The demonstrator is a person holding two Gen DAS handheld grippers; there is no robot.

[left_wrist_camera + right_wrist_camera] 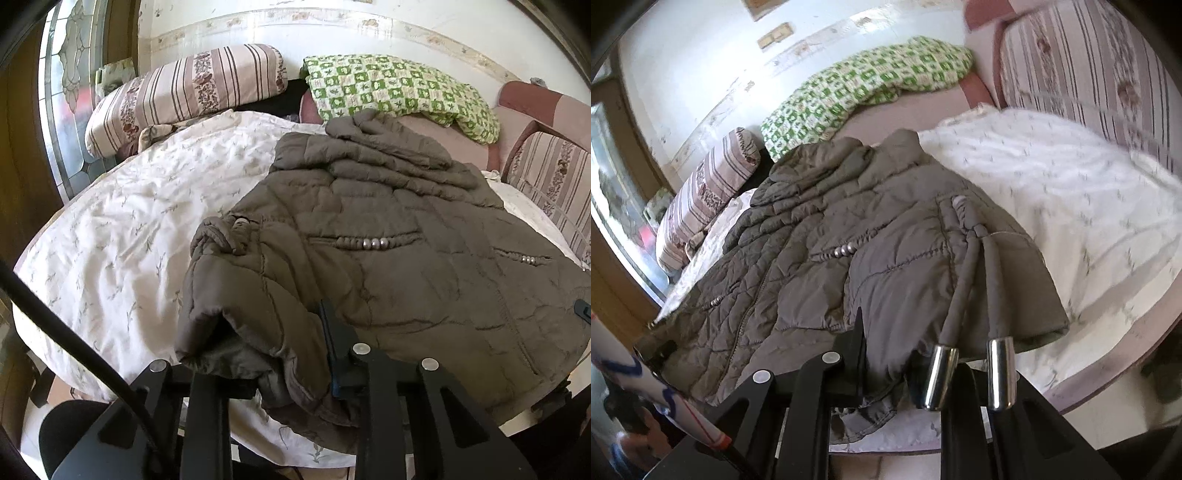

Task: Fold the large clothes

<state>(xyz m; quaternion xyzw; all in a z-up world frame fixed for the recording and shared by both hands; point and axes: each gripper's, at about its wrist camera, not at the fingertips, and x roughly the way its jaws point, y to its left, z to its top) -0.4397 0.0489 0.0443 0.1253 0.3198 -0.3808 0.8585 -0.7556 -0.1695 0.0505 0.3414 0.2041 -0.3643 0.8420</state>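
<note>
**Both grippers clamped on the jacket hem**

At the near edge of the bed, the left gripper (295,354) has its jaws nearly closed on the bottom corner of the jacket (388,236). The padded cloth bunches between them and spills over the near side, hiding one finger; the other finger (334,343) shows as a dark blade pressed against the fabric.

The right gripper (882,354) grips the opposite hem corner in the same way, jaws nearly together with quilted cloth filling the gap. Just to the right of its jaws, two cords (971,273) trail down from the hem and end in shiny metal tips (940,376) that hang over the gripper's frame.

Ahead of both sets of jaws, the brown jacket lies spread front up on a white quilt (122,229), its two pockets trimmed with beads (369,243). The collar end is rumpled at the far side.

Beyond the jacket, a green checked blanket (399,88) lies crumpled against the wall. To the far left of the left jaws sits a striped pillow (184,96), and a second striped cushion (1089,62) stands far right of the right jaws.
</note>
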